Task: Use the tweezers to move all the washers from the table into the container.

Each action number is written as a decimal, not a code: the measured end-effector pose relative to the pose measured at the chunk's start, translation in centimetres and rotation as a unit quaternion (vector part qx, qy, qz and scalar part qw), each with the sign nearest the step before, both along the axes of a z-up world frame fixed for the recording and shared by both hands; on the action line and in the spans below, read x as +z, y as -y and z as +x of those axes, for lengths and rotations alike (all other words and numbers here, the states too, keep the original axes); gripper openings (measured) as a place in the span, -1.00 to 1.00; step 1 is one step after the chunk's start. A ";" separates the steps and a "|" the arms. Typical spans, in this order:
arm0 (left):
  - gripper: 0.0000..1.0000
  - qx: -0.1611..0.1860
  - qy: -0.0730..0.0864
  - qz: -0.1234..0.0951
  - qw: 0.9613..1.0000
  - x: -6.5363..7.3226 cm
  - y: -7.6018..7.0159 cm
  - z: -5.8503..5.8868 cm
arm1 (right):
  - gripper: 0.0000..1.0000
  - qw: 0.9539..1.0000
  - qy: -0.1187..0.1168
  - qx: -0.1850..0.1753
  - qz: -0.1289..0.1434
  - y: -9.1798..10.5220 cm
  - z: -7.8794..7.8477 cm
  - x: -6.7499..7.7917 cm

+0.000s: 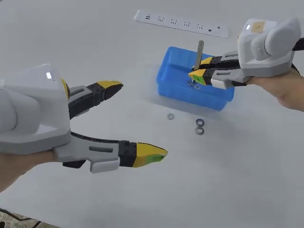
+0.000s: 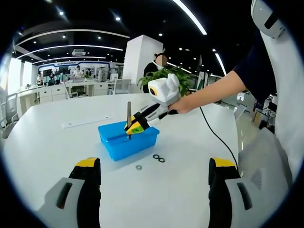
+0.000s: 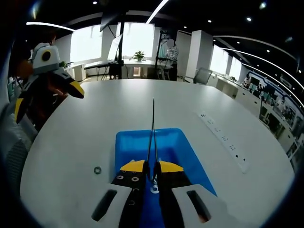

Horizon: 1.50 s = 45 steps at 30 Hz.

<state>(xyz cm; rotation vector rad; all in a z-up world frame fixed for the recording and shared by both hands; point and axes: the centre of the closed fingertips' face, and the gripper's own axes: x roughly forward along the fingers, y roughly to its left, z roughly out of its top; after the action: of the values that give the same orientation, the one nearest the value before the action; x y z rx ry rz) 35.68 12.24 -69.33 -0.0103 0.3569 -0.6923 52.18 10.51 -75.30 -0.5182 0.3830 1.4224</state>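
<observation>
Left gripper [image 1: 138, 118]: closest to the head camera, jaws spread wide with nothing between them, over bare table [image 1: 95, 42], well apart from container [image 1: 190, 98]
right gripper [image 1: 195, 73]: jaws clenched on tweezers [image 1: 200, 51], held above the container's open top
tweezers: near upright, slightly tilted, lower tips down inside the container
container: blue, rectangular, sits on the table past the left gripper in the head view
washers in container [image 1: 191, 83]: small rings right at the tweezer tips; cannot tell if pinched or lying on the floor of the box
single washer [image 1: 170, 116]: flat on the table, near the container's front wall
washer pair [image 1: 200, 123]: flat on the table, touching each other, to the right of the single washer, near the same wall
power strip [image 1: 180, 23]: white, flat on the table behind the container
</observation>
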 end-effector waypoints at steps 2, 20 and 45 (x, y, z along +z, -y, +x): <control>0.99 -0.001 -0.001 0.003 1.000 -0.1 0.0 0.1 | -0.81 1.000 0.012 0.002 -0.003 0.0 0.1 -0.2; 0.99 0.015 -0.004 -0.003 1.000 0.0 -0.5 0.3 | -0.80 0.999 0.013 0.018 -0.023 0.1 -0.6 -1.6; 0.99 0.023 0.042 -0.020 0.999 3.4 -0.7 5.2 | -0.85 0.997 -0.028 -0.034 0.057 0.6 1.1 1.6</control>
<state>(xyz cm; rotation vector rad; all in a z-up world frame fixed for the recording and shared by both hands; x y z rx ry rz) 40.86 12.96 -65.96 -0.0268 0.2606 -0.6525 53.24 9.91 -73.74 -0.3701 0.3582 1.3853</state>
